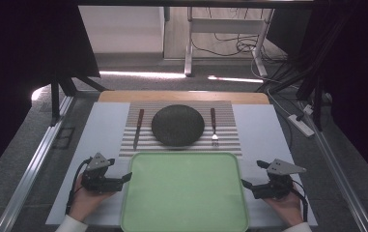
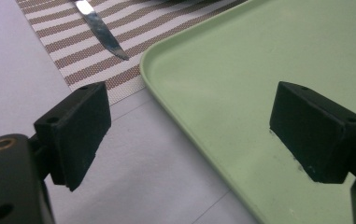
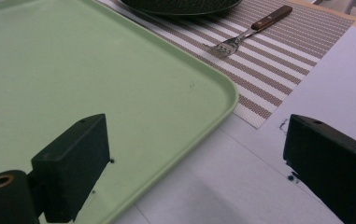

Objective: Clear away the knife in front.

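The green tray (image 1: 184, 193) lay empty between both grippers. The left gripper (image 1: 123, 180) and right gripper (image 1: 246, 185) were held spread, each straddling a near tray edge; neither was nearer.

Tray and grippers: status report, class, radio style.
Left gripper and right gripper open, flanking the tray. Tray empty, green. Plate, knife, fork beyond on the mat. Nothing in the way.
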`<state>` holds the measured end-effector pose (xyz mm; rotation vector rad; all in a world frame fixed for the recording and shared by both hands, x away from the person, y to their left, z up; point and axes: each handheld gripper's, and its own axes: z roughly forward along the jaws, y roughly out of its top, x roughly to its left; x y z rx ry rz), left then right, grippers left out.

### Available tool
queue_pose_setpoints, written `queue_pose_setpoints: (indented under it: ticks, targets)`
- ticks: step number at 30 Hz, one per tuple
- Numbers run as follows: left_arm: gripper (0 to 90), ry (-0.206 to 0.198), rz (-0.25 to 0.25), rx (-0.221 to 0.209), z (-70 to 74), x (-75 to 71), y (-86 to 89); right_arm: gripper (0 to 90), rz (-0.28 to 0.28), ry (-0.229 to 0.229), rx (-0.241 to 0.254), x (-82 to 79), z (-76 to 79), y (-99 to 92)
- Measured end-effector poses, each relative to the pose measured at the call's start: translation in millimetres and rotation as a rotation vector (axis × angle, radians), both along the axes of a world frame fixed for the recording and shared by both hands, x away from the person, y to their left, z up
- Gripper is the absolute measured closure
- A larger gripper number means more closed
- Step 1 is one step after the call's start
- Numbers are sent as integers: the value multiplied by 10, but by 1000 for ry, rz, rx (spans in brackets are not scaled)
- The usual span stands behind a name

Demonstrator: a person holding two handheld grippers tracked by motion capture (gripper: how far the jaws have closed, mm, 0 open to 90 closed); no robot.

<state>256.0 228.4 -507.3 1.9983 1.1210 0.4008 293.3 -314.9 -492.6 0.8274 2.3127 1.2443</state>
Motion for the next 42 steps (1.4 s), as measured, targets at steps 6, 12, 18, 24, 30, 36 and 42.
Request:
queue_pose_setpoints:
  ticks: [6, 12, 18, 24, 30, 36, 42]
  targets:
    - [131, 12, -3, 5, -5, 2, -12, 73, 0, -4, 0, -6, 2, -2]
    - [133, 12, -7, -3, 12, 1, -9, 74, 0, -6, -2, -6, 1, 4]
    - [139, 20, -12, -3, 23, 13, -13, 74, 0, -3, -3, -1, -5, 9]
    - [145, 20, -22, -6, 70, 31, -24, 74, 0, -1, -9, -9, -9, 14]
    - [147, 33, -36, -7, 112, 89, -47, 74, -8, 0, -14, -16, -17, 8]
    - [156, 36, -61, -6, 189, 145, -94, 74, -8, 7, -20, -19, -28, 8]
    - [173, 53, -67, 2, 210, 234, -124, 75, -7, 12, -28, -13, -44, 21]
